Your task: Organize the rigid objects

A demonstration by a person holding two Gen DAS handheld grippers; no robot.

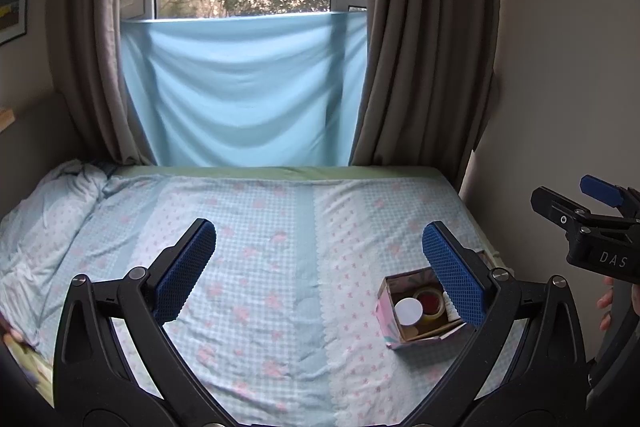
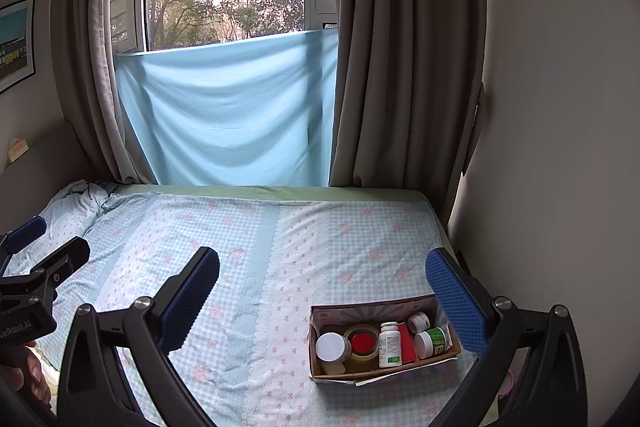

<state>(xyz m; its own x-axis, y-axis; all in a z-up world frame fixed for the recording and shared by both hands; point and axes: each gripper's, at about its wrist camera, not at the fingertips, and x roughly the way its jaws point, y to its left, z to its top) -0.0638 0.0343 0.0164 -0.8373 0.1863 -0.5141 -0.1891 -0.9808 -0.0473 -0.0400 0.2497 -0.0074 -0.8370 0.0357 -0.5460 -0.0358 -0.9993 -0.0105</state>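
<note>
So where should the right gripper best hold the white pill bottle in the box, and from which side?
Probably by the white pill bottle's narrow body, from above: it lies flat in the box, cap toward the window, and neighbours crowd its sides, so the right gripper needs care.

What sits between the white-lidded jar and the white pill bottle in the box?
A tape roll with a red centre, touching the jar beside the bottle; right wrist view.

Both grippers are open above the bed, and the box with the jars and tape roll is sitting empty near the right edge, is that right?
Not quite. The box is not empty: the right wrist view shows jars, a white bottle and a tape roll inside. Both the left gripper and right gripper are open.
</note>
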